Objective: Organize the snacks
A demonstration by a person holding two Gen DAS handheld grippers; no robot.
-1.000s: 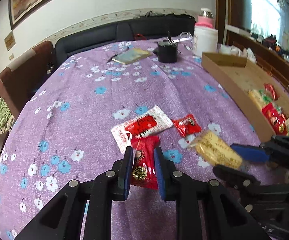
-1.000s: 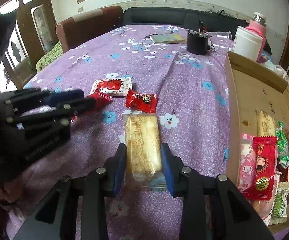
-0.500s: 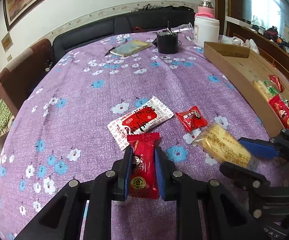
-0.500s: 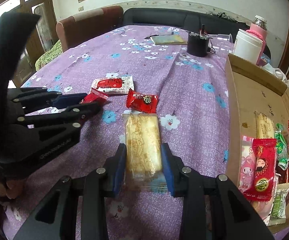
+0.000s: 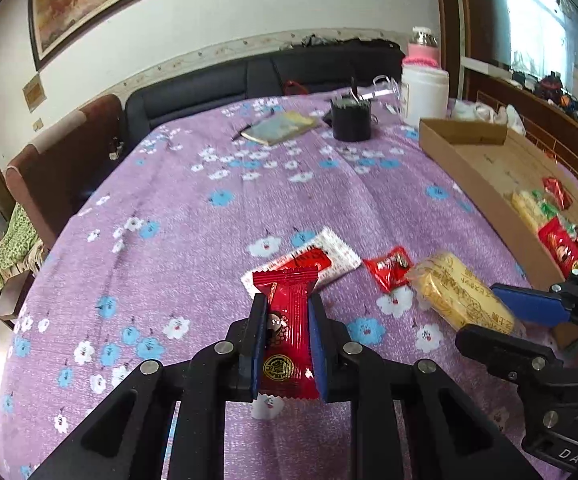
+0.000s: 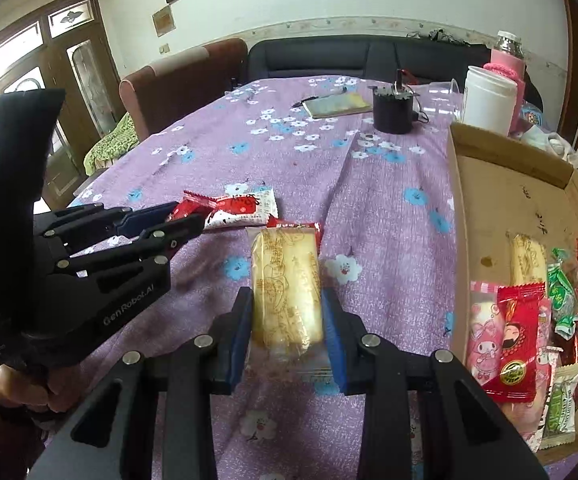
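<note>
The left gripper (image 5: pixel 285 332) is clenched on a red candy packet (image 5: pixel 287 328), pinching it across its width so the far end sticks out free and lifted off the purple flowered worktop (image 5: pixel 193 216). The right gripper (image 6: pixel 287 328) grasps a yellow biscuit pack (image 6: pixel 287 284) the same way, by its near end. Held like this, each snack can probably be carried over the wall of the cardboard tray (image 6: pixel 459 216) on the right, where other snacks already lie at the near end.

Two snacks are left on the cloth: a white and red packet (image 5: pixel 309 258) just beyond the candy, and a small red packet (image 5: pixel 389 268) between the two grippers. The grippers sit close together, so the left one may have to wait or pass behind. A black container (image 6: pixel 393 110), a notebook (image 6: pixel 337 105) and a white jar (image 6: pixel 487 100) stand far off, out of the way.
</note>
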